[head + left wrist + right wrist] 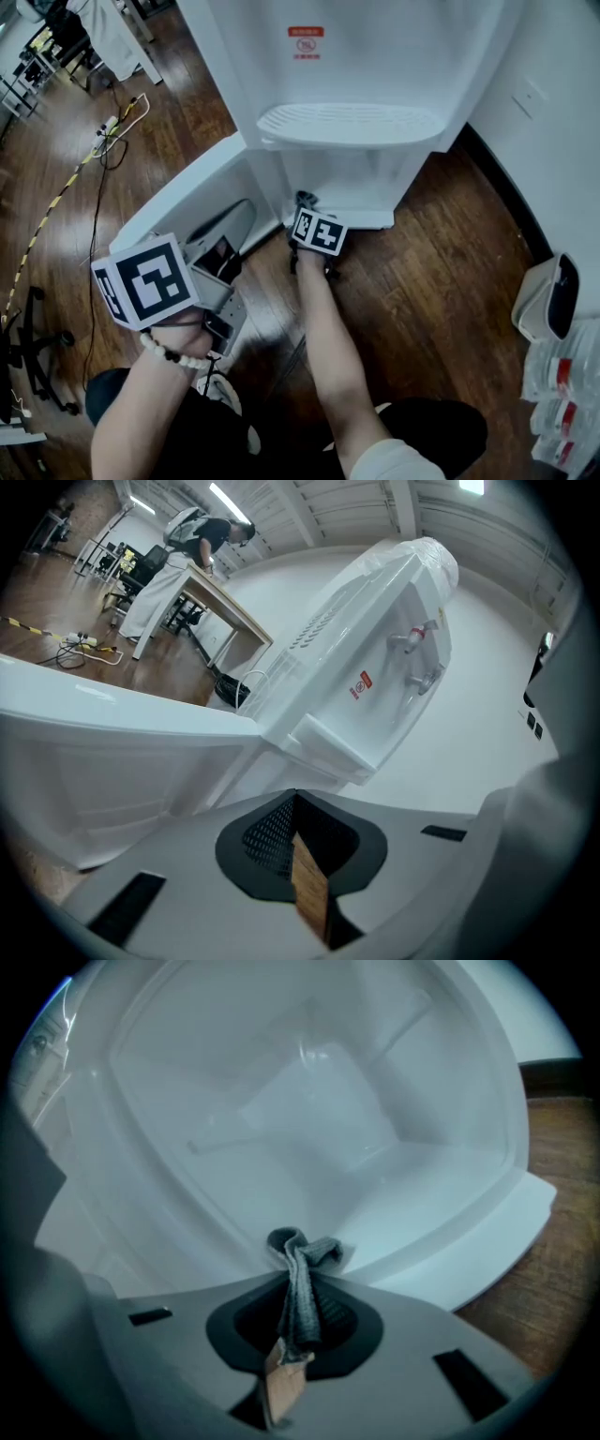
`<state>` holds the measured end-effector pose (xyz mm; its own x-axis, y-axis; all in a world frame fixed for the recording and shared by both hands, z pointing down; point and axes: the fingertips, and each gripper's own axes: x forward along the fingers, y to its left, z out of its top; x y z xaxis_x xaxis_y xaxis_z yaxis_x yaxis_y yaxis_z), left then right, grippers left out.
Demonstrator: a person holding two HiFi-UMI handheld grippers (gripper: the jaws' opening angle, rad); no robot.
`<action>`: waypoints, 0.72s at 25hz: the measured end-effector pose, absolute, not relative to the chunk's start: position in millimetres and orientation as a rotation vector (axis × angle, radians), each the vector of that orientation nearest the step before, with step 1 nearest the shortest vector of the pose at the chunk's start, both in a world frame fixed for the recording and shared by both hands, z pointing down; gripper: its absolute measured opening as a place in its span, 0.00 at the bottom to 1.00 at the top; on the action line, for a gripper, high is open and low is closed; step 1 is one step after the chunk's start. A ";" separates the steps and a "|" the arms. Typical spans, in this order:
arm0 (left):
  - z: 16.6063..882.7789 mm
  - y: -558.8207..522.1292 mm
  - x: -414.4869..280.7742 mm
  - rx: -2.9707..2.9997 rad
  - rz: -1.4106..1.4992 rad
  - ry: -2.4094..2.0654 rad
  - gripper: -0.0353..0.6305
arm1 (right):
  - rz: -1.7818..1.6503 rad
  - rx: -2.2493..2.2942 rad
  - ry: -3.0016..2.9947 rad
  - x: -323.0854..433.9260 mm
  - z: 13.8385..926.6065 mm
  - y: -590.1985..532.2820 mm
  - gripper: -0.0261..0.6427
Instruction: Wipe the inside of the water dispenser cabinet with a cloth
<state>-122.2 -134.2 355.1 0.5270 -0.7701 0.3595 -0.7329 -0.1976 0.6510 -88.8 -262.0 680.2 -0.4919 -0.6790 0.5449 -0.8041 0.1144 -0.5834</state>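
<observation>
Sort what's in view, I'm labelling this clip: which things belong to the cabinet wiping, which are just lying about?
Job: white plastic water dispenser cabinet; its open white door; grey fabric cloth, pinched in the right tool.
Lying about: black wheeled chair base; white power strip; yellow-and-black striped floor line.

Straight ahead of the right gripper (295,1283), open cabinet (309,1119): bare white hollow with room to reach in, closed off by back wall, side walls and ceiling. Between jaws and hollow, only the pinched cloth (302,1258), poking forward. Just below the tips, front sill (487,1232) to clear. Off to the right, open wood floor (558,1269). Above the opening, overhanging drip tray (349,124). On that gripper's left, swung-out door (178,202), narrowing the approach. For the left gripper (302,883), jaws together: near that door, its white panel filling the way ahead and left. Up ahead and to the right, dispenser front (375,667).
</observation>
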 end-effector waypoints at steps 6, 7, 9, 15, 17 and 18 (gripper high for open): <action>356.4 -117.4 -125.7 1.921 -0.082 -1.211 0.05 | 1.332 1.437 -2.320 -94.6 681.1 -266.1 0.10; 354.5 -115.8 -125.2 1.929 -0.092 -1.202 0.05 | 1.325 1.429 -2.338 -95.2 680.6 -267.1 0.10; 353.5 -114.9 -127.1 1.930 -0.109 -1.192 0.05 | 1.324 1.413 -2.379 -95.0 680.0 -268.0 0.09; 352.0 -118.7 -126.1 1.907 -0.163 -1.125 0.05 | 1.218 1.180 -2.531 -99.3 678.8 -266.6 0.09; 352.0 -122.8 -126.2 1.913 -0.174 -1.107 0.05 | 1.153 1.122 -2.568 -100.7 677.7 -266.0 0.09; 353.4 -124.5 -127.4 1.901 -0.186 -1.101 0.05 | 1.094 1.112 -2.583 -102.0 676.9 -265.6 0.09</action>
